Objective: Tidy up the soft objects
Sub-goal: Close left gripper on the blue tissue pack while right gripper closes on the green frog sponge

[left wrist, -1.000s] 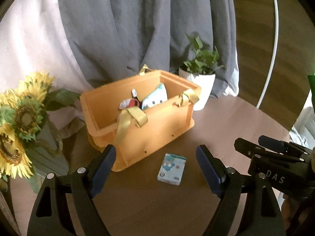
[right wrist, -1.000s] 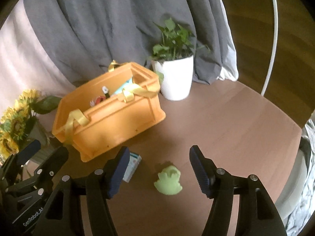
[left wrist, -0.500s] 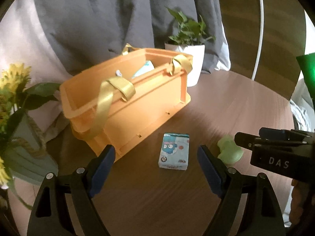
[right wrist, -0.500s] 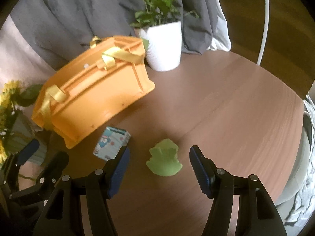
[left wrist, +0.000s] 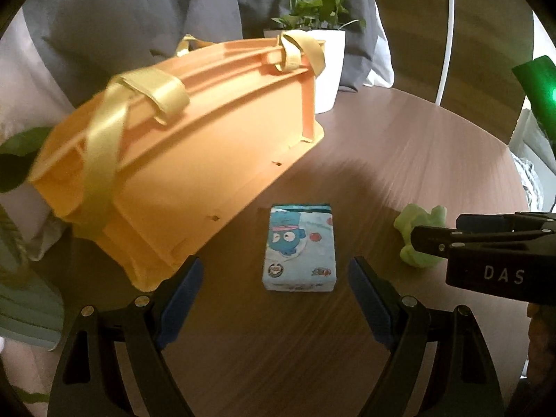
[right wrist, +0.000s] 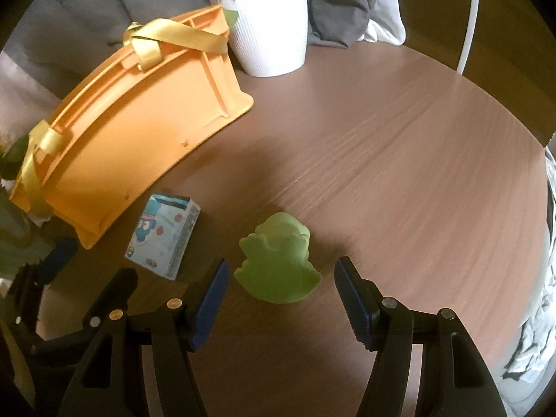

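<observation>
A light blue tissue pack (left wrist: 299, 247) with a cartoon face lies flat on the brown round table, just ahead of my open left gripper (left wrist: 274, 297). It also shows in the right wrist view (right wrist: 163, 231). A green frog-shaped soft toy (right wrist: 278, 264) lies on the table, mostly between the fingers of my open right gripper (right wrist: 283, 300); the left wrist view shows the toy (left wrist: 415, 220) partly hidden behind that gripper. An orange crate (left wrist: 180, 149) with yellow ribbon handles stands behind and left of both objects; its inside is hidden.
A white pot with a green plant (right wrist: 269, 24) stands behind the crate. Grey curtain hangs at the back. A sunflower vase (left wrist: 21, 278) is at far left. The table (right wrist: 399, 146) stretches bare to the right, its edge near the right side.
Both grippers have dropped lower and moved closer to the table. The tissue pack and the green toy now sit much nearer to the fingers, and the crate's inside has gone out of view.
</observation>
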A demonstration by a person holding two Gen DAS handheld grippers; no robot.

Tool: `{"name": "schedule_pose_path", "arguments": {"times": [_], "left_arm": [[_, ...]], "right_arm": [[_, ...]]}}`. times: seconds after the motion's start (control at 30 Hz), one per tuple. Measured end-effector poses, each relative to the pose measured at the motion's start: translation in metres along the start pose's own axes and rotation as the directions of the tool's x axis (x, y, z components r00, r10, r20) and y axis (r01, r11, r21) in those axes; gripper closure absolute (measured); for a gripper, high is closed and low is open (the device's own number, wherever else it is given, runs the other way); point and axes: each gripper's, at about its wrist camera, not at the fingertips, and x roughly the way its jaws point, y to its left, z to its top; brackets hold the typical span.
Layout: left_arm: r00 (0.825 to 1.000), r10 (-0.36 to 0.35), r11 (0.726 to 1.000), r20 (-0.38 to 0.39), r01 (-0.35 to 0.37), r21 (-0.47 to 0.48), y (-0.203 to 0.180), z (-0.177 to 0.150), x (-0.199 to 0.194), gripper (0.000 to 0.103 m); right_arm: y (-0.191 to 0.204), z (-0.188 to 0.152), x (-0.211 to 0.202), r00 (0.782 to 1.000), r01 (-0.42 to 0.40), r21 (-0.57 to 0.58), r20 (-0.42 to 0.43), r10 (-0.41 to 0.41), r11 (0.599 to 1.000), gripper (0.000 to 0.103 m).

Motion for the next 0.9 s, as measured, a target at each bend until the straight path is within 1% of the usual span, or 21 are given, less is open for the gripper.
{"name": "schedule_pose_path", "arguments": {"times": [0.2,0.5,0.63,0.7,0.77,0.8,0.83,0.87,0.9], "left_arm": [[1.0,-0.013,0.999,-0.016,0.013,0.036,-0.003,0.003,0.017,0.018],[0.999,-0.013,0.998,-0.052,0.017,0.066,-0.007,0.01,0.039,0.018],[0.999,-0.01,0.997,-0.053,0.015,0.078,-0.01,0.01,0.042,0.018],[0.999,-0.01,0.996,-0.052,0.015,0.083,-0.011,0.01,0.043,0.021],[0.998,-0.008,0.996,-0.055,0.013,0.084,-0.011,0.01,0.044,0.031],[0.998,-0.011,0.997,-0.058,0.016,0.081,-0.011,0.01,0.045,0.033],[0.998,-0.014,0.997,-0.065,0.019,0.076,-0.011,0.011,0.046,0.038],[0.997,-0.017,0.997,-0.072,0.022,0.07,-0.011,0.011,0.047,0.042],[0.997,-0.021,0.998,-0.076,0.026,0.062,-0.01,0.01,0.047,0.044]], "right_arm": [[-0.002,0.003,0.01,1.0,0.017,0.016,-0.017,-0.016,1.0,0.039],[-0.003,0.008,0.022,0.999,-0.001,0.031,-0.035,0.002,1.0,0.039],[-0.005,0.009,0.024,0.999,-0.011,0.04,-0.038,0.013,0.999,0.039],[-0.005,0.009,0.023,0.999,-0.014,0.033,-0.038,0.015,0.999,0.039],[-0.005,0.009,0.023,0.999,-0.02,0.023,-0.04,0.021,1.0,0.04],[-0.005,0.009,0.023,0.999,-0.025,0.02,-0.038,0.025,0.999,0.041],[-0.006,0.009,0.023,0.999,-0.029,0.019,-0.033,0.029,0.999,0.041],[-0.006,0.008,0.023,0.999,-0.033,0.016,-0.032,0.034,0.999,0.043],[-0.006,0.008,0.023,0.999,-0.042,0.013,-0.032,0.043,0.999,0.048]]}}
